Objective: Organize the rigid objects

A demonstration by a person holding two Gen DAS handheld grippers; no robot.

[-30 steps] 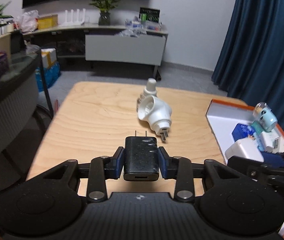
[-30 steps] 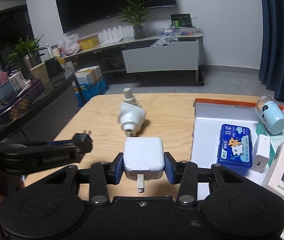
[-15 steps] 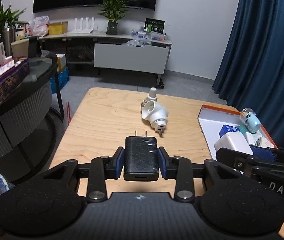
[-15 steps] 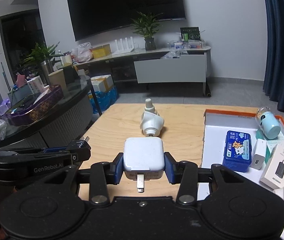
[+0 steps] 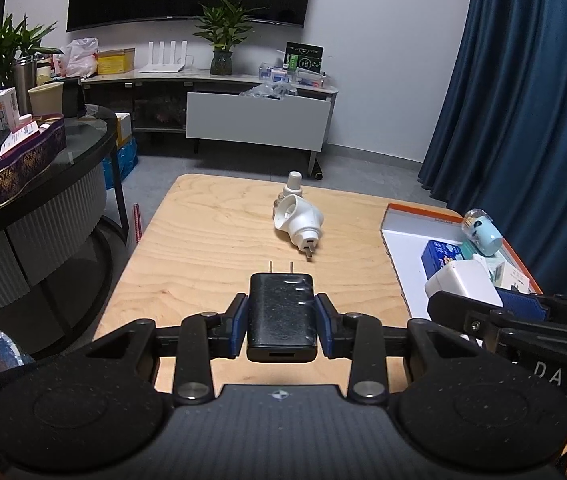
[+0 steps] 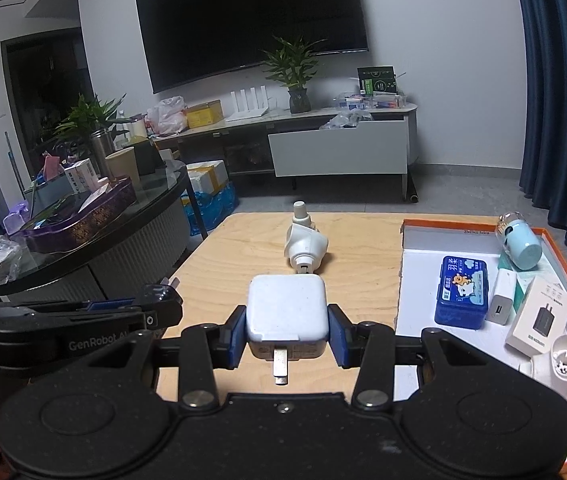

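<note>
Left gripper [image 5: 282, 320]: blue pads clamped on the sides of a black charger [image 5: 282, 314], prongs pointing forward, port facing the camera, held over the near part of the table [image 5: 203, 248]. Right gripper [image 6: 286, 330]: pads clamped on a white charger [image 6: 286, 308], a metal connector hanging from its near face, also above the table.

On the table past both chargers lay a white plug-in device [image 6: 304, 245] with a small bottle at its far end, tipped on its side, prongs toward the camera.

At the table's right side sat a tray [image 6: 411, 280], orange-rimmed, white inside. In it: a blue case [image 6: 462, 294], a small white adapter [image 6: 502, 297] just beside the case, a white box [image 6: 539, 318] with a charger printed on it, a pale blue cylinder [image 6: 521, 242] at the far corner, and a white cup-like part [image 6: 565, 362] nearest the camera.
</note>
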